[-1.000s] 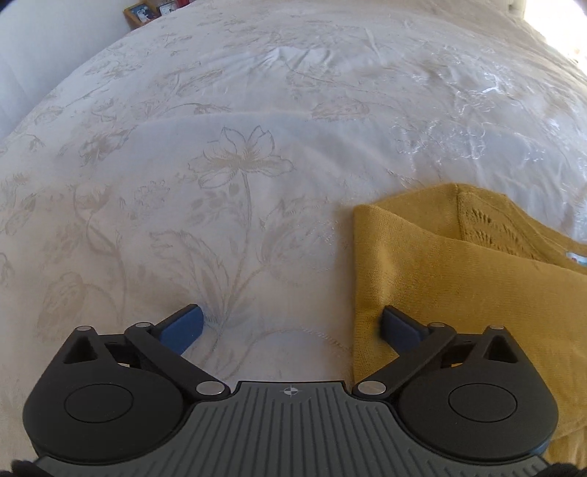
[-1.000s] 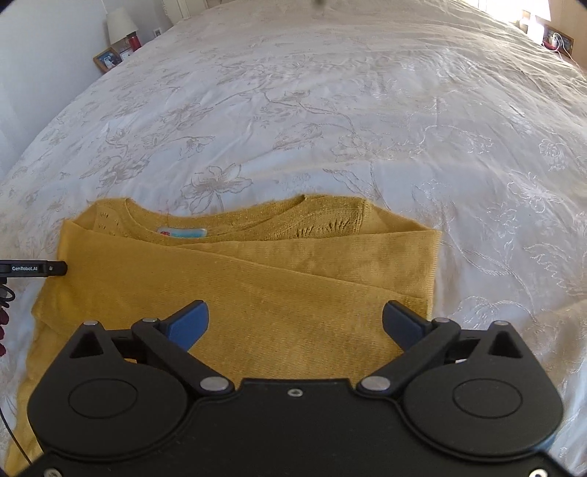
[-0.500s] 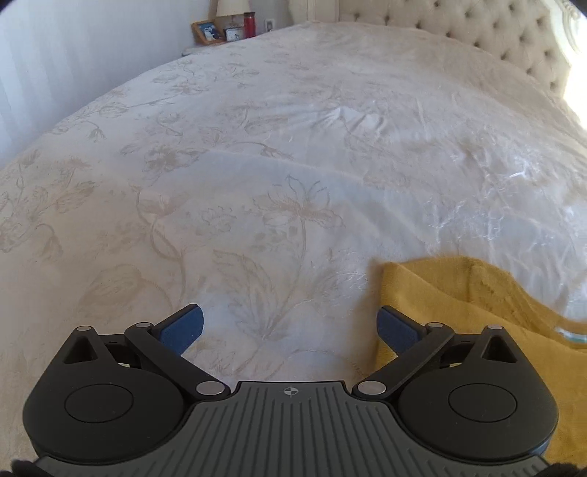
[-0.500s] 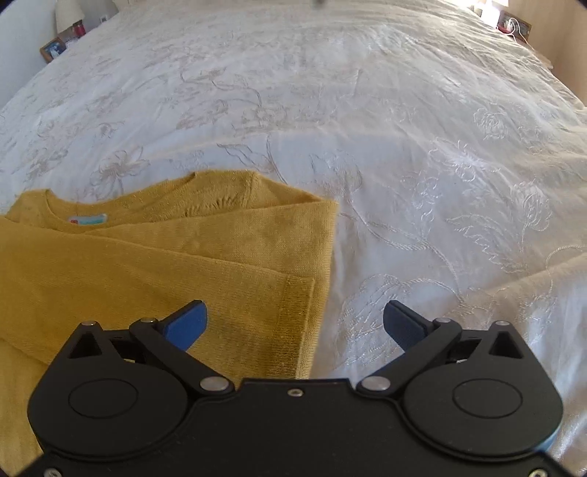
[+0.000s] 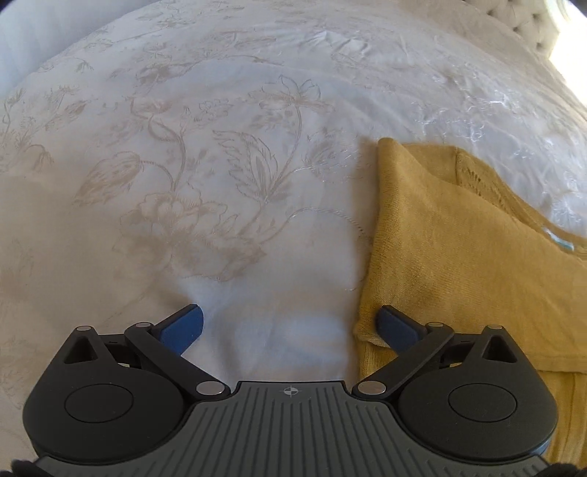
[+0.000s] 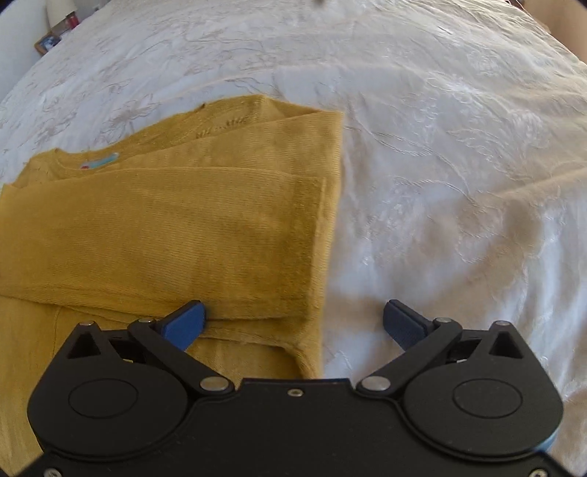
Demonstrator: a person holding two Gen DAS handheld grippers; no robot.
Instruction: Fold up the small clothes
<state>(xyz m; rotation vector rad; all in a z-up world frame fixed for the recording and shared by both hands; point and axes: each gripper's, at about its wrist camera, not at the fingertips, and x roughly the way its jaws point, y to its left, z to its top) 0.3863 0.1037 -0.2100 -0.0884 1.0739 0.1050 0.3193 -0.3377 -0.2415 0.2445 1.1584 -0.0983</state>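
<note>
A mustard-yellow knit sweater (image 5: 458, 249) lies flat on the bed with its sleeves folded across the body; its neck label (image 6: 101, 161) shows. My left gripper (image 5: 290, 323) is open and low over the sweater's left edge, its right finger over the fabric, its left over the bedspread. The sweater (image 6: 165, 227) fills the left of the right wrist view. My right gripper (image 6: 295, 319) is open, straddling the sweater's right edge, its left finger over the folded sleeve cuff, its right over the bedspread.
The white bedspread (image 5: 183, 165) with embroidered flowers lies all around the sweater. A tufted headboard (image 5: 528, 18) is at the far right. A nightstand with a picture frame (image 6: 47, 42) stands at the far left beyond the bed.
Both grippers have dropped closer to the bed and shifted toward the sweater's side edges. The right gripper moved right, off the sweater's middle to its right edge. Both stay open.
</note>
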